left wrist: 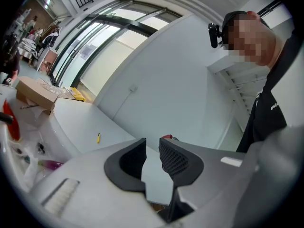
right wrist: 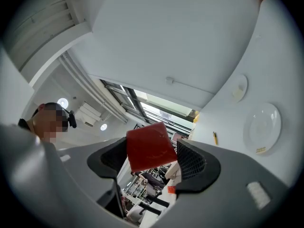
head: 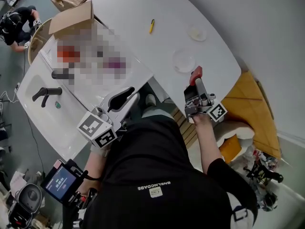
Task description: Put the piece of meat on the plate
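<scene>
One flat, red, square piece of meat (right wrist: 148, 144) is sitting pinched between the widely spread jaws of the right tongs (right wrist: 154, 151). It is tilting there, gripped by two opposite edges. It is keeping its shape, so it is probably light and fairly firm, though its glossy faces may slip. Squeezing mid-edge seems safest. The round white plate (right wrist: 262, 122) is lying beyond these tongs, to their right. The left tongs (left wrist: 152, 148) are standing slightly apart, holding nothing.

Left hand-held gripper (left wrist: 152, 148) ajar, right one (right wrist: 153, 150) clamped.
</scene>
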`<state>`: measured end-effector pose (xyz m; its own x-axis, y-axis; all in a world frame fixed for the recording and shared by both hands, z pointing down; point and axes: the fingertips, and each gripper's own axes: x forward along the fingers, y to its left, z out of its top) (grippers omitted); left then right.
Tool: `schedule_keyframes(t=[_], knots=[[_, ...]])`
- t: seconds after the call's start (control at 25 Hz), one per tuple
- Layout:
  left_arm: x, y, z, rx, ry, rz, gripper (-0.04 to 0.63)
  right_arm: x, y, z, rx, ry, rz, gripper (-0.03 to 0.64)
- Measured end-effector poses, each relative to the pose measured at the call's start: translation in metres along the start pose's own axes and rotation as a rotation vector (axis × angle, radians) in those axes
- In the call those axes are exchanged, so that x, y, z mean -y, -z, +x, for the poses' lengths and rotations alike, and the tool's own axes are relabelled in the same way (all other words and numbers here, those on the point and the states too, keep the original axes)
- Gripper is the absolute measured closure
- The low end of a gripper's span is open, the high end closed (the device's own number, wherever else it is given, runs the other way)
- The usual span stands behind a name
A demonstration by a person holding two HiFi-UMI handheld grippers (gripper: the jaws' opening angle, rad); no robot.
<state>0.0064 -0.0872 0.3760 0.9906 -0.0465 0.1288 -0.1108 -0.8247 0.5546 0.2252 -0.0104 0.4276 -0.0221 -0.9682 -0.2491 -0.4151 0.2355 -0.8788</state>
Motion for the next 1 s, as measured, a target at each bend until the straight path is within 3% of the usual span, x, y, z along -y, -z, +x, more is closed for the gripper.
schedule_keyframes(t=[0.48,0.8,1.0], knots=[[-0.018,-0.005,0.027,0.0,-0.145,-0.065,0.495,0.126,-0.044,0.006,-0.181,0.195,-0.094,0.288],[-0.015,0.011,0.026,0.025,-0.199,-0.082,0.491,0.18,-0.044,-0.001,-0.262,0.254,-0.122,0.288],[0.001,0.013,0.055,0.027,-0.237,-0.093,0.488,0.218,-0.068,-0.012,-0.318,0.297,-0.136,0.288]])
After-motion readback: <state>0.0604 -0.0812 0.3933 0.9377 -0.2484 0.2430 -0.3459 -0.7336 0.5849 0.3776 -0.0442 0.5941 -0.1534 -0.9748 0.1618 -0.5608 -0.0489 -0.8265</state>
